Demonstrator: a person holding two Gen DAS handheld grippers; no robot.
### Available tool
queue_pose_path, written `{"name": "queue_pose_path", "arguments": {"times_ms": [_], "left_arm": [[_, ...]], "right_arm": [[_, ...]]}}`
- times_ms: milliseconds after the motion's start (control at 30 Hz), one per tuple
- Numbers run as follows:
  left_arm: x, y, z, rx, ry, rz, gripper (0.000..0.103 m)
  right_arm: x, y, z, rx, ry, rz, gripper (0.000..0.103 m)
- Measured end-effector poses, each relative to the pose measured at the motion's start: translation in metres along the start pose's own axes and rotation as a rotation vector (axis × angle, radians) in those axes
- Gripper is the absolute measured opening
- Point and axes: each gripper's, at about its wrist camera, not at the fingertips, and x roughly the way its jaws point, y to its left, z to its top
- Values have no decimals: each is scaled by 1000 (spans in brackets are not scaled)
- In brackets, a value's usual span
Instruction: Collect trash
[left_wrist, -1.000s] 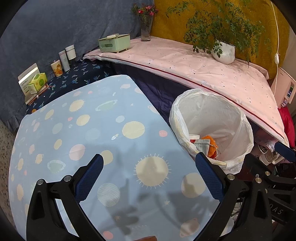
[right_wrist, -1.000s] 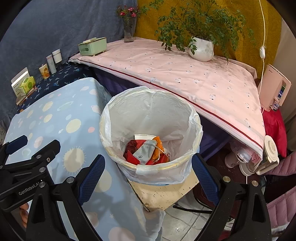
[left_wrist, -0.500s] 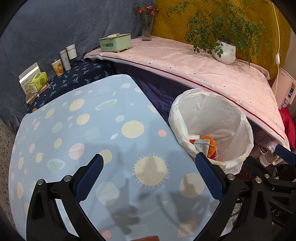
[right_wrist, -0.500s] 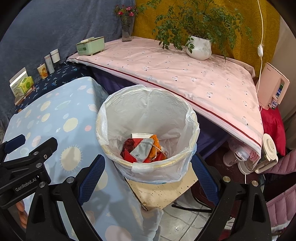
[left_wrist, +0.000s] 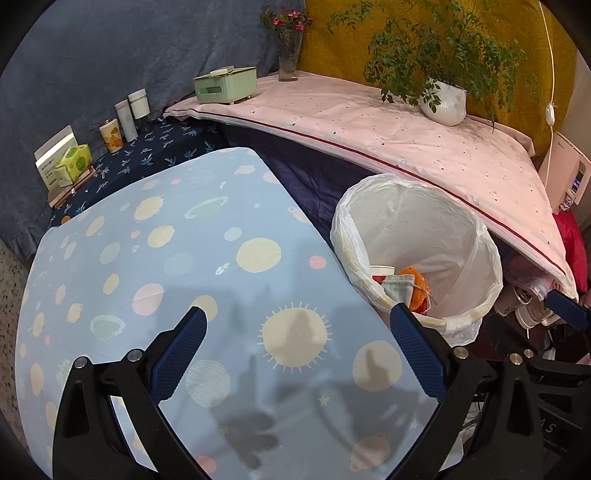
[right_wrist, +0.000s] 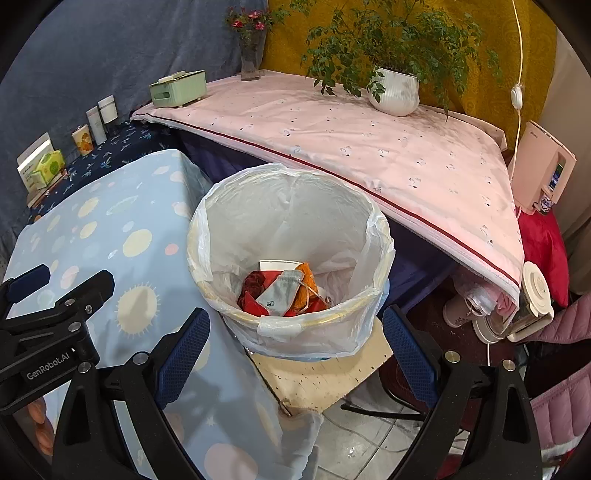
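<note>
A white bin with a plastic liner stands on a low stool beside the table. Inside lie a grey pouch, red scraps and an orange piece; the pouch also shows in the left wrist view. My right gripper is open and empty, hovering just in front of the bin. My left gripper is open and empty above the blue planet-print tablecloth; its body shows in the right wrist view.
A pink-covered bench runs behind the bin with a potted plant, a green tissue box and a flower vase. Small jars and boxes stand on the dark cloth at the far left. Clutter lies right of the bin.
The right gripper has drifted slightly back and right, so the bin sits a little more to the left. The left gripper has barely moved.
</note>
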Motion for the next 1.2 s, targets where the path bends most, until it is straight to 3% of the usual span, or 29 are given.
{"name": "queue_pose_path", "arguments": {"times_ms": [1200], "left_arm": [[1, -8, -3, 31, 3, -12, 95]], "right_arm": [[1, -6, -4, 14, 5, -13, 91]]}}
